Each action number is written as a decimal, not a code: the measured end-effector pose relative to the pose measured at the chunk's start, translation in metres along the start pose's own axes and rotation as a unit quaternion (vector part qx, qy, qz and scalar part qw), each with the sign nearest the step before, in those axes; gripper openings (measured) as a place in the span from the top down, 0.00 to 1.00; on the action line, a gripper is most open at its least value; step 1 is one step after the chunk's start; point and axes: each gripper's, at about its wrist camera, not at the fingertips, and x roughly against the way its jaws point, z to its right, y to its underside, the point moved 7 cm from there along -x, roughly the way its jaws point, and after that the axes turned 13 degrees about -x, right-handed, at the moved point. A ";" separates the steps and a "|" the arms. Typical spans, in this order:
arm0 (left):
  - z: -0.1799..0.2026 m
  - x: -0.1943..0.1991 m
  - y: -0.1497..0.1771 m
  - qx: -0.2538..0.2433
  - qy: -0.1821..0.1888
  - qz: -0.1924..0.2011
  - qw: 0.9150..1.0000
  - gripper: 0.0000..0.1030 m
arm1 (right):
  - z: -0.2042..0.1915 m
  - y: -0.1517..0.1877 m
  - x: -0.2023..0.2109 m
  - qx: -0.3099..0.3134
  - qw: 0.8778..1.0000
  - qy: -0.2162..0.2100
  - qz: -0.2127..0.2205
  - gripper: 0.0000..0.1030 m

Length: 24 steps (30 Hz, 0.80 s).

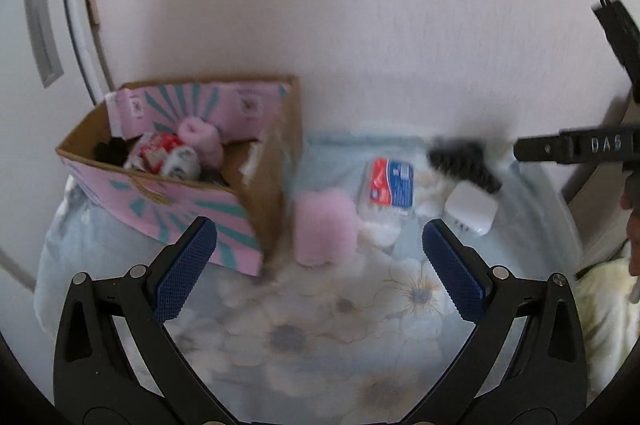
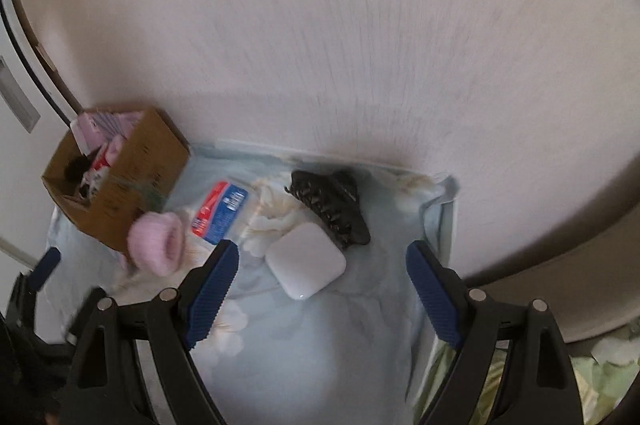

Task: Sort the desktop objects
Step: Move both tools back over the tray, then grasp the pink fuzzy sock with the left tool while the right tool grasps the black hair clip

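A pink fuzzy roll (image 1: 323, 228) (image 2: 157, 245) lies on the floral cloth beside a pink-and-teal cardboard box (image 1: 188, 209) (image 2: 132, 181) that holds several small items. Next to the roll lie a red-and-blue packet (image 1: 390, 187) (image 2: 218, 211), a white square case (image 1: 470, 212) (image 2: 306, 261) and a black hair claw (image 1: 464, 165) (image 2: 330, 207). My left gripper (image 1: 320, 257) is open and empty, just in front of the pink roll. My right gripper (image 2: 322, 281) is open and empty, just in front of the white case.
A white wall rises right behind the cloth (image 1: 304, 337). The right gripper's black body (image 1: 580, 145) reaches in at the right edge of the left wrist view. A door frame (image 1: 80, 5) stands at left. Green patterned fabric (image 2: 600, 377) lies at the lower right.
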 end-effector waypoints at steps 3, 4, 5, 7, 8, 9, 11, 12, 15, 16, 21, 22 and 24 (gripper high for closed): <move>0.010 -0.023 0.002 0.013 -0.011 -0.006 1.000 0.00 | 0.003 0.001 -0.025 0.007 1.000 -0.010 -0.009 0.19; 0.012 -0.030 0.002 0.016 -0.009 -0.007 1.000 0.00 | 0.005 0.002 -0.028 0.010 1.000 -0.011 -0.010 0.19; 0.014 -0.037 0.001 0.018 -0.008 -0.011 1.000 0.00 | 0.004 0.002 -0.034 0.014 1.000 -0.012 -0.012 0.19; 0.019 -0.050 -0.001 0.017 -0.004 -0.020 1.000 0.00 | 0.004 0.001 -0.043 0.021 1.000 -0.014 -0.017 0.19; 0.019 -0.056 -0.001 0.016 -0.005 -0.025 1.000 0.00 | 0.003 0.000 -0.047 0.025 0.999 -0.014 -0.019 0.19; 0.021 -0.065 0.000 0.013 -0.006 -0.036 0.999 0.00 | 0.002 -0.001 -0.052 0.031 0.999 -0.012 -0.021 0.19; 0.020 -0.077 0.004 0.017 -0.009 -0.055 0.998 0.00 | 0.000 -0.004 -0.060 0.038 0.999 -0.009 -0.025 0.19; 0.018 -0.084 0.007 0.024 -0.009 -0.064 0.998 0.00 | -0.001 -0.005 -0.065 0.041 0.999 -0.008 -0.029 0.20; 0.015 -0.098 0.013 0.041 -0.005 -0.081 0.996 0.00 | -0.002 -0.008 -0.080 0.048 0.998 0.001 -0.038 0.29; 0.018 -0.099 0.013 0.039 -0.007 -0.082 0.996 0.00 | -0.002 -0.009 -0.086 0.047 0.998 0.004 -0.043 0.31; 0.026 -0.107 0.012 0.031 0.015 -0.089 0.995 0.10 | 0.004 -0.008 -0.112 0.032 0.996 0.011 -0.077 0.51; 0.025 -0.109 0.012 0.035 0.019 -0.090 0.995 0.15 | 0.005 -0.009 -0.113 0.033 0.997 0.013 -0.071 0.53; 0.021 -0.114 0.013 0.039 0.016 -0.100 0.994 0.33 | 0.004 -0.010 -0.113 0.038 0.997 0.014 -0.068 0.56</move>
